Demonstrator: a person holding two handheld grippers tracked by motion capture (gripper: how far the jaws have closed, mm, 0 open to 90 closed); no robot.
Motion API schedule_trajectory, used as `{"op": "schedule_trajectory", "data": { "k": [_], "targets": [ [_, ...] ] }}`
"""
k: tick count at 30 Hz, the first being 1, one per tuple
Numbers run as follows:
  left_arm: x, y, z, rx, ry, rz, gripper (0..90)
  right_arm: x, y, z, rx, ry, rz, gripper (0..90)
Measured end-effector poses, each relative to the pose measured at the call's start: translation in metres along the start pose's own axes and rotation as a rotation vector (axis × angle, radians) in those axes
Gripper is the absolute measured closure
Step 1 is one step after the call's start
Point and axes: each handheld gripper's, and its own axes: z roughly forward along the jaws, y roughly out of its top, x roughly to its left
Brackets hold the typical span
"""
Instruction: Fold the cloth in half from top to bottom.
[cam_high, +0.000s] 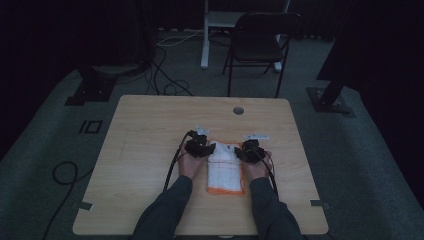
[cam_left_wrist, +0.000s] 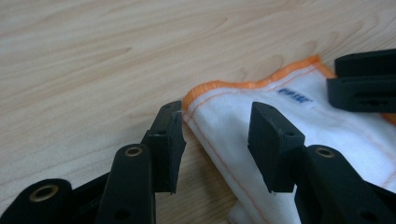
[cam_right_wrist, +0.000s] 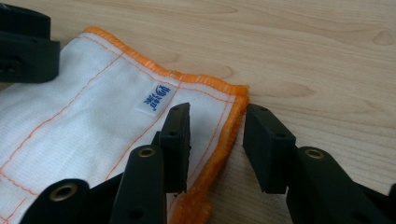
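A person's 2 grey sleeves come up from the near edge of the wooden table (cam_high: 145, 130), at 6 o'clock in the high view. Each hand holds 1 black gripper, and a black cable trails back from each one toward the near edge.

A white cloth (cam_high: 225, 172) with an orange edge lies flat on the table between the 2 hands. It is folded into a long shape that runs from near to far. Thin orange lines are sewn across it.

The left gripper (cam_high: 209, 148) sits at the far left corner of the cloth, at about 10 o'clock from the cloth's middle. In the left gripper view its jaws are spread apart, with the orange corner (cam_left_wrist: 196, 93) in the gap between them. 1 jaw is over the bare wood and the other is over the white part. They do not pinch the cloth.

The right gripper (cam_high: 241, 151) sits at the far right corner, at about 2 o'clock from the cloth's middle. In the right gripper view its jaws are spread apart too, 1 on each side of the orange edge (cam_right_wrist: 233, 112). A small white tag (cam_right_wrist: 156, 98) with blue marks is sewn on just past the jaws.

Farther off, a round grey cap (cam_high: 238, 110) sits in the table near its far edge, at 12 o'clock. Past the table, a dark folding chair (cam_high: 260, 42) stands on the grey floor
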Motion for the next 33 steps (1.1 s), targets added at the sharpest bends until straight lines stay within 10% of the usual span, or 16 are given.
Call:
{"op": "schedule_trajectory", "data": {
  "k": [33],
  "targets": [
    [-0.004,0.001,0.0,0.049,-0.038,0.003,84.7,0.006,0.0,-0.005,-0.011,0.013,-0.056,87.0]
  ]
}}
